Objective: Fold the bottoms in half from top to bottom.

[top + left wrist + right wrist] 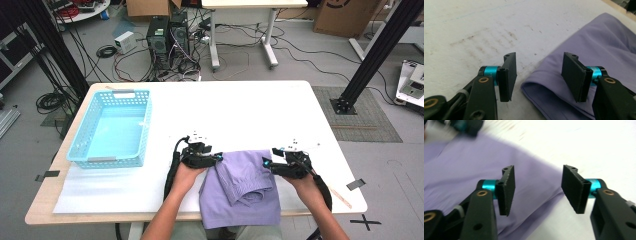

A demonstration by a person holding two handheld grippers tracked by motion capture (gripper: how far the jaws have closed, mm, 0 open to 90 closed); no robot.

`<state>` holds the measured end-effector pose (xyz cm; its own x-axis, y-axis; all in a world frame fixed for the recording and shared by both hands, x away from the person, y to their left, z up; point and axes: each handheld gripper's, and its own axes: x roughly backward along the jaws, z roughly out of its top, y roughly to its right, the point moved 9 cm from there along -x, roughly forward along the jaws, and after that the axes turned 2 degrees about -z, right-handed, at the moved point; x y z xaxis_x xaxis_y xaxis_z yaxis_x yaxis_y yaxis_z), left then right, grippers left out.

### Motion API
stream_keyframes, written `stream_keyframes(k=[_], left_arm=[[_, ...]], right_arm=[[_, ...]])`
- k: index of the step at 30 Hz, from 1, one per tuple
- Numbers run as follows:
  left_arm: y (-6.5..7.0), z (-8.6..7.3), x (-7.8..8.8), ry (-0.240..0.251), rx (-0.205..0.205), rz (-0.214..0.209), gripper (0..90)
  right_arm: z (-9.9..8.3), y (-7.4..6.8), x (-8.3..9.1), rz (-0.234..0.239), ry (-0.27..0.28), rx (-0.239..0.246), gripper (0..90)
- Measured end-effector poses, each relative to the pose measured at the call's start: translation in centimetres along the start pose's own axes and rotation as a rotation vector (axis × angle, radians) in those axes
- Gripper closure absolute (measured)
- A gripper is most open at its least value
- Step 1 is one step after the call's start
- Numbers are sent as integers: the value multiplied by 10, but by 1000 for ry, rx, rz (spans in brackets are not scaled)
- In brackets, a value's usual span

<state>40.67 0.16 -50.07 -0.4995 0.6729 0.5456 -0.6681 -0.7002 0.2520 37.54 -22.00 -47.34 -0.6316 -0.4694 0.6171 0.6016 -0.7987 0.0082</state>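
Purple cloth lies between the left gripper and right gripper, jaws apart.

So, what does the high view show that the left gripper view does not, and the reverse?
High view alone: the blue basket, both hands and the right gripper, open at the cloth's right edge. Left gripper view alone: brown stains on the table and the left gripper's open jaws astride a folded corner. Both: the purple cloth.

High view from above the person's side, looking forward and down over the white table, gripper views low and close – both sharing the purple cloth with it.
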Motion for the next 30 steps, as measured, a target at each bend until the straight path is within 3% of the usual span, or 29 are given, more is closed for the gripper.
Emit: stream_keyframes(k=[1,4,6,9,12,14,16,18,20,24,27,30], left_arm=[[0,0,0,-1,1,1,463],[0,0,0,-2,1,5,473],[3,-1,-1,-15,-30,1,486],[8,-4,-4,-50,-89,14,628],[10,-6,-4,-66,-126,37,825],[9,-6,-4,-66,-124,44,865],[7,-3,-3,-42,-99,46,869],[3,4,-1,-4,-66,43,870],[-4,12,-1,5,-53,52,869],[-17,40,2,49,-68,70,869],[-27,61,2,97,-74,94,868],[-36,71,0,122,-81,115,868]], right_arm=[[2,7,-4,-27,-11,-18,439],[3,18,-21,-42,-46,-49,434],[3,21,-31,-62,-54,-45,445],[-5,22,-43,-48,-108,-58,481],[-11,20,-45,-3,-119,-65,641],[-13,16,-42,12,-119,-47,793],[-12,13,-41,14,-119,-31,864],[-8,14,-41,7,-118,-28,869],[-1,14,-42,-13,-96,-21,870],[20,22,-51,-60,-44,-18,869],[36,31,-61,-75,-6,-42,868],[47,38,-67,-89,16,-58,868]])
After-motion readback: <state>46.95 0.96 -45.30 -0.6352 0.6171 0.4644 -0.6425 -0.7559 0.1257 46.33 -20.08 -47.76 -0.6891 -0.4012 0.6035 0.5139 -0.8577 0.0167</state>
